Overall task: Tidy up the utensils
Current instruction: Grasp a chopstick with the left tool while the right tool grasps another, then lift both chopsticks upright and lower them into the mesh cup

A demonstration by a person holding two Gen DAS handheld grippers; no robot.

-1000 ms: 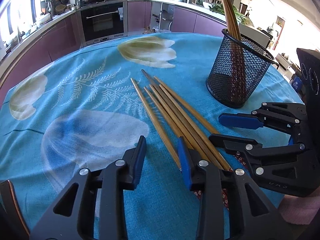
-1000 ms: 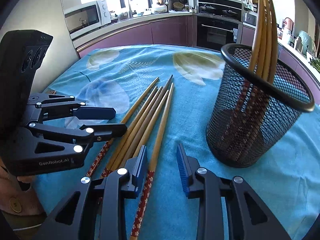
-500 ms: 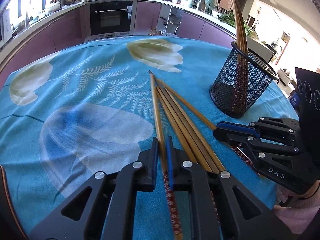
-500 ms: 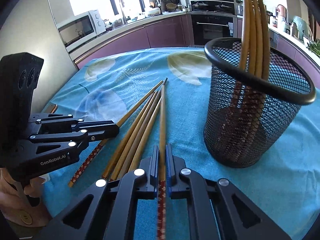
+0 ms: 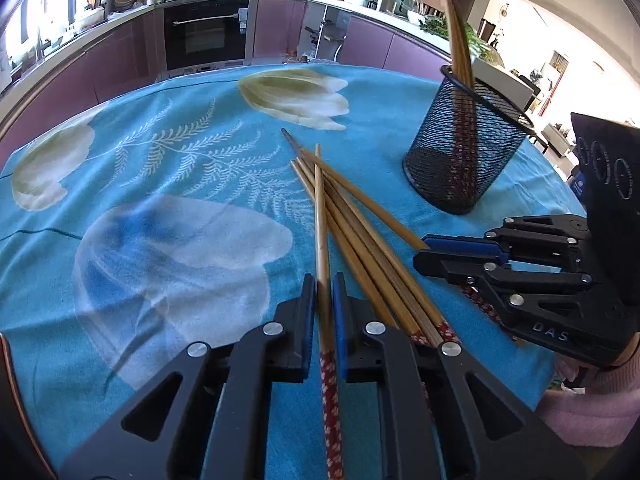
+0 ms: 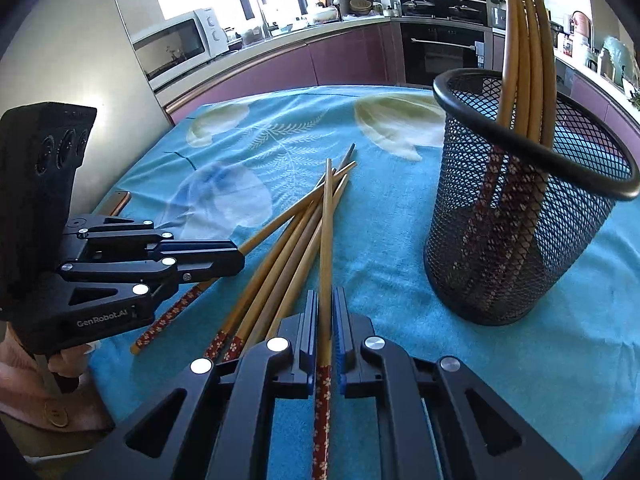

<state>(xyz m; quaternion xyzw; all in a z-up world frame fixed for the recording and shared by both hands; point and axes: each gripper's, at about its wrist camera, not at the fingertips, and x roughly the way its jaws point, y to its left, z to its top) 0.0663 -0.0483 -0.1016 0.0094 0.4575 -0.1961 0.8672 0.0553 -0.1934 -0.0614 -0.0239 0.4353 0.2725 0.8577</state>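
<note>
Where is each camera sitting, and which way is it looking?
Left wrist view: sits on the left gripper, looking down along its fingers at its pinched chopstick; the right gripper and a pink sleeve show.
Right wrist view: sits on the right gripper, looking down at its own chopstick; the left gripper shows.
Both see the loose chopsticks, mesh holder, blue tablecloth and oven.

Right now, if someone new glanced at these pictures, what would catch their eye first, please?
Probably the two grippers: the left gripper and the right gripper each clamp one chopstick from the loose bundle of chopsticks on the turquoise tablecloth. Next, the black mesh holder to the right, already holding several chopsticks upright.
</note>
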